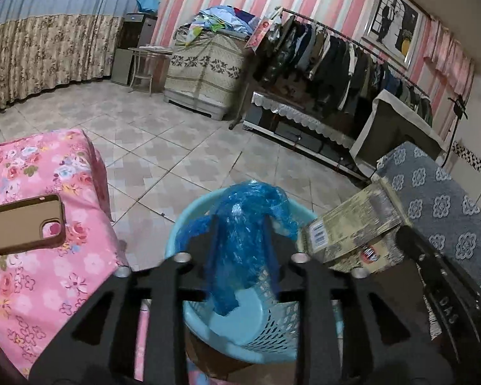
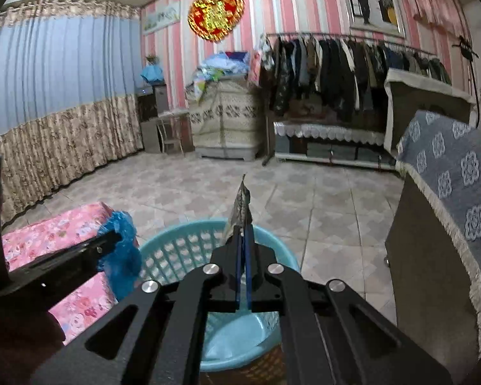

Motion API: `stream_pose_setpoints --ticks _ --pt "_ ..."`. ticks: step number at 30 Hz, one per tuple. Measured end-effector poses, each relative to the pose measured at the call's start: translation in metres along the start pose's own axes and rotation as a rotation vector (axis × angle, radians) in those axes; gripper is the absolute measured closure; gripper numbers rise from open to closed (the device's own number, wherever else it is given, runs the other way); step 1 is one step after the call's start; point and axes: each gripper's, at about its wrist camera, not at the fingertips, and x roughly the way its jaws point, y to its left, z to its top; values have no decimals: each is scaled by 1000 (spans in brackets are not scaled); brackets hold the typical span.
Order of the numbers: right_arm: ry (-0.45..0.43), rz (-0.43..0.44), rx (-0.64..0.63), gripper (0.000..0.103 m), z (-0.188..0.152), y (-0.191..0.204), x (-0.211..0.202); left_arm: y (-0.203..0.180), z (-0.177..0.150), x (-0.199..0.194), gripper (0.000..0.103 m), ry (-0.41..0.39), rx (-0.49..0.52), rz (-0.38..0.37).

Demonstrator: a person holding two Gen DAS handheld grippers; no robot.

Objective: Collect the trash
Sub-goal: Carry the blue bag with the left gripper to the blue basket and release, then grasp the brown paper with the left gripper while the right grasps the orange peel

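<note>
- Far left in the left wrist view, a pink floral cover [image 1: 48, 256] carries a brown phone case [image 1: 24, 224], lying flat and well apart from the basket
- Just right of it stands the light blue basket [image 1: 272, 330], a lattice-walled bin on the tiled floor [image 1: 163, 160]; its inside bottom looks bare
- The left gripper [image 1: 240, 240] hangs over the basket's mouth with a crumpled blue plastic bag [image 1: 247, 224] between its fingers; the jaws stand partly apart, and whether the pads press the bag I cannot tell, since the bag fills the gap and droops down into the basket opening
- Right of that, the right gripper [image 2: 243, 234] is clenched on a flat printed package [image 1: 352, 224]; in its own view the package [image 2: 242, 205] shows edge-on, pinched between the blue pads and sticking up past the fingertips, above the basket's far rim [image 2: 208, 224]
- In the right wrist view the left gripper [image 2: 112, 240] comes in from the left edge, the blue bag [image 2: 122, 250] bunched at its tip beside the basket rim
- Far right, a grey-blue patterned cloth [image 2: 449, 192] drapes a dark cabinet; a rack of clothes [image 2: 352, 70] lines the striped back wall
</note>
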Motion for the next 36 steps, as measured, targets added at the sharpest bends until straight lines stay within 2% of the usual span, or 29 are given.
stream_pose_setpoints --ticks 1,2,3,4,6,11,13,18,20,22,24,26,27,29,30,31,32,33,36 --pt "11 -7 9 99 -4 -3 5 -2 1 2 48 1 8 8" --pt "28 -15 15 98 -7 -5 11 -1 1 2 29 2 12 15" --pt "36 -16 24 91 -8 -7 15 -1 -1 3 21 -1 14 22" --pt "35 -15 33 75 -12 -8 13 0 -1 4 21 7 17 24" --pt "14 3 51 52 -12 -8 9 3 0 6 21 23 9 23" --pt "-9 10 28 51 -12 6 2 16 5 -9 22 8 -18 40" --pt "-14 9 11 51 -10 12 -2 27 9 -27 22 -8 -22 69" --pt "-25 -7 -27 51 -6 30 -11 70 9 -86 22 -18 26 216" --pt "-12 30 -6 50 -4 41 -13 99 6 -130 22 -39 60 286" --pt "11 84 37 44 -2 62 -20 127 2 -174 21 -65 83 331" --pt "21 156 47 39 0 92 -31 158 -3 -218 21 -88 98 416" --pt "5 252 2 32 -2 147 -52 196 -13 -266 17 -112 91 530" --pt "-9 269 -14 29 -5 168 -60 213 -20 -285 14 -126 73 568" --pt "-40 333 -19 25 -21 221 -78 253 -41 -322 14 -192 4 655" --pt "-41 368 -26 23 -33 244 -84 277 -51 -333 15 -180 -59 696" --pt "-14 454 -68 23 -52 279 -89 291 -53 -337 15 -149 -101 707" --pt "7 494 -104 23 -62 296 -91 303 -54 -344 16 -139 -137 704" --pt "40 550 -172 23 -79 324 -96 312 -55 -352 16 -153 -155 697" --pt "61 603 -270 23 -108 361 -111 327 -54 -373 15 -193 -188 742"
